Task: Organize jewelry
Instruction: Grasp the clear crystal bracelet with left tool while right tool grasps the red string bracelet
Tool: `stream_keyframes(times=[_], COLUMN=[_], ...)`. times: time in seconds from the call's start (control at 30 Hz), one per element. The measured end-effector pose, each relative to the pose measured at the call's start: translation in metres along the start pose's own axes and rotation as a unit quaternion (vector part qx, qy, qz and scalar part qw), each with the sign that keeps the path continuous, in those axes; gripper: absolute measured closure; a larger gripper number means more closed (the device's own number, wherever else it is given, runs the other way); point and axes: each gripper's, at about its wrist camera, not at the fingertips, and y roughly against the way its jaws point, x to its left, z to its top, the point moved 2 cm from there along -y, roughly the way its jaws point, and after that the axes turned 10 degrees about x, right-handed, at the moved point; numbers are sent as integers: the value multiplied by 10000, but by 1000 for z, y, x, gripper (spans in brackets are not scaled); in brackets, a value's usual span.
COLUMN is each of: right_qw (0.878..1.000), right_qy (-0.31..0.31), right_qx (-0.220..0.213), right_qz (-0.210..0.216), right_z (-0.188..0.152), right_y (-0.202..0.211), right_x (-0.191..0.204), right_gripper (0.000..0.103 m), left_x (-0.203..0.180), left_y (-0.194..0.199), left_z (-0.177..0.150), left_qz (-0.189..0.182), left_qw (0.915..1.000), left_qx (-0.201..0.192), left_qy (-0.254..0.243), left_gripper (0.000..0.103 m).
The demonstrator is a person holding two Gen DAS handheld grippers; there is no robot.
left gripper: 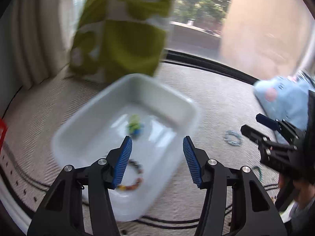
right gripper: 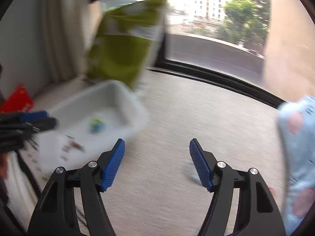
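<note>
Carpet (left gripper: 196,82) — green bag (left gripper: 122,39) behind tray (left gripper: 177,98)

Pale woven counter (left gripper: 206,90) with thin dark border lines. At centre, white tray (left gripper: 177,98); at 11 o'clock behind it, green and white bag (left gripper: 126,45), upright. At 3 o'clock of the tray, small pale blue ring (left gripper: 232,137). Farther toward 2 o'clock, light blue plush (left gripper: 285,102). At 9 o'clock edge, red item (right gripper: 18,98).
</note>
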Motion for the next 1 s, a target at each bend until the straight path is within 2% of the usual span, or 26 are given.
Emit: stream_keyframes(times=[0.1,0.23,0.43,0.57,0.63,0.87,1.0], right_qw=[9977,9899,9788,9758,9757,9762,9750], right_qy=[-296,-774,-1318,-1499,-1491,-1380,-1347], right_qx=[247,553,854,961,1010,1083,1173], right_qz=[-555,-1054,-1313,-1271,-1248,-1275,-1322], right_z=[-24,-58,-99,-120,-124,-115,-111], right_y=[1,4,-1,-9,-15,-37,-47], right_x=[-63,-140,-213,-234,-239,-238,-240], right_gripper=[35,35,35,35,35,36,49], left_x=[-38,-95,-160,-183,-188,-182,-179], left_y=[-11,-40,-98,-137,-153,-187,-194], left_z=[2,5,14,21,23,28,27], left_qz=[-153,-420,-513,-411,-295,-30,41], left_qw=[9992,9956,9912,9904,9900,9903,9886], left_qx=[-11,77,337,522,577,782,847], left_qy=[-381,-835,-1174,-1210,-1253,-1153,-1246], left_gripper=[48,47,43,40,33,32,32])
